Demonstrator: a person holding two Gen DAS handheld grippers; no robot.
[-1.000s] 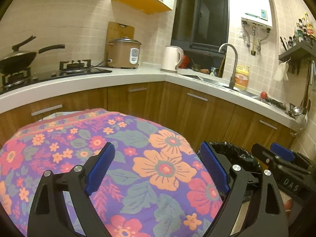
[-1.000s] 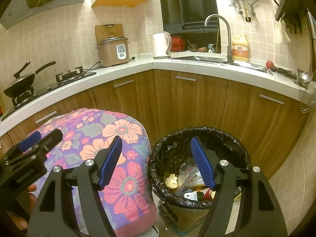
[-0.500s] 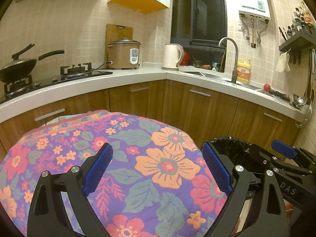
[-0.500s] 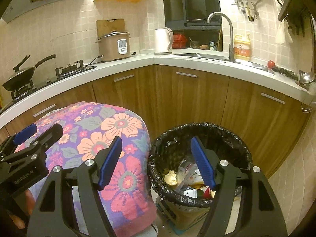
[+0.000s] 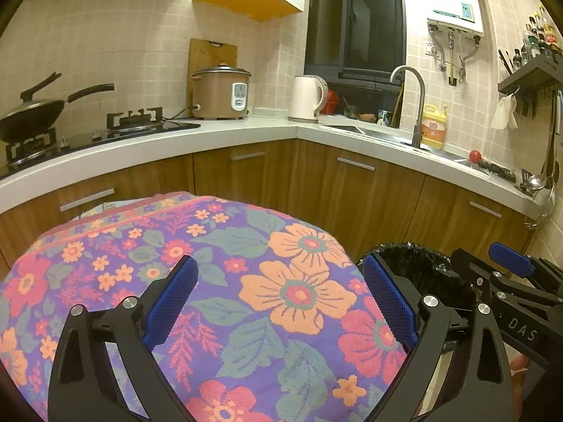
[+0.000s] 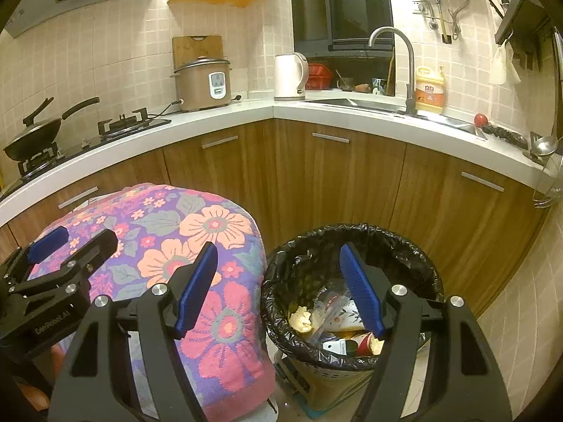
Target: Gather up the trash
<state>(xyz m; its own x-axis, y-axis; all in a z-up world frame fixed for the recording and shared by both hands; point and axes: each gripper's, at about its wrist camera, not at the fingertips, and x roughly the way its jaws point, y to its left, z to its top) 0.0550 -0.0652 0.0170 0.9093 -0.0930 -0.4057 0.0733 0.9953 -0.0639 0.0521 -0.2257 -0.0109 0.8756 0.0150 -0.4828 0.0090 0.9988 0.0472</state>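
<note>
**Both grippers empty, bin alongside**

L gripper (image 5: 278, 302): jaws just been opening, now wide, nothing between, over purple floral cloth (image 5: 218, 274). R gripper (image 6: 278, 288): jaws apart, empty. Black-lined round trash bin (image 6: 352, 239) beside cloth, rubbish inside. No loose trash visible; look around before reaching, I'd say.

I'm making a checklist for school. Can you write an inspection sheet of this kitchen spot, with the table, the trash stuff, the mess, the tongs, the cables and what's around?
Surface: flowered cloth covers a rounded table; nothing lies on it.
Job's things: trash bin with a black liner stands right of the cloth, holding wrappers and food scraps.
Clutter: nothing seen on the cloth.
Grippers: left tongs have just been opening, nothing between them, over the cloth; right tongs open and empty, over the bin's near edge.
Cables: rice cooker cord trails on the counter.
Surroundings: wok on the stove, kettle, faucet, wooden cabinets.
</note>
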